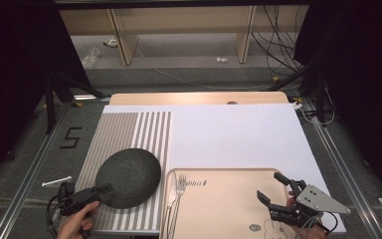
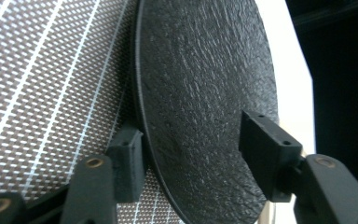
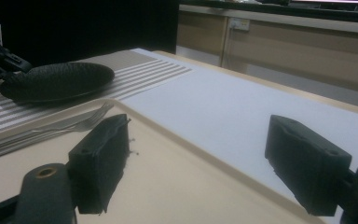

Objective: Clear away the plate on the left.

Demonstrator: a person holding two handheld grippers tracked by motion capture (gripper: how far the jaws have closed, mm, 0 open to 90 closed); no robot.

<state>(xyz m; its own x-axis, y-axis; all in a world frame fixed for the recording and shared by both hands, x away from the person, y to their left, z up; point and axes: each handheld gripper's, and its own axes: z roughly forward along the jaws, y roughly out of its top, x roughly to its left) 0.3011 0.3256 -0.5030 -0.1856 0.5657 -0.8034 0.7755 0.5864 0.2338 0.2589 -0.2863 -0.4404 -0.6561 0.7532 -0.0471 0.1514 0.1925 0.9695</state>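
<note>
High view shows your left gripper [image 1: 104, 188] at the near-left rim of the dark plate [image 1: 128, 177], which lies on the striped placemat [image 1: 129, 132] toward the table's near-left corner, just left of the tray [image 1: 219, 209]. In the left gripper view the jaws straddle the plate's rim, one below it against the mat and one above the textured face, partly open with a gap on the upper side, so you do not yet have a grip. The plate looks stiff, fairly heavy and breakable, with a rough matte surface that should not slip much; take it by the rim, well seated between the pads, and expect it to droop from a one-sided hold. Your right gripper [image 1: 274, 185] hovers wide open and empty over the tray's right part, away from the fork [image 1: 178, 196] at the tray's left edge.
</note>
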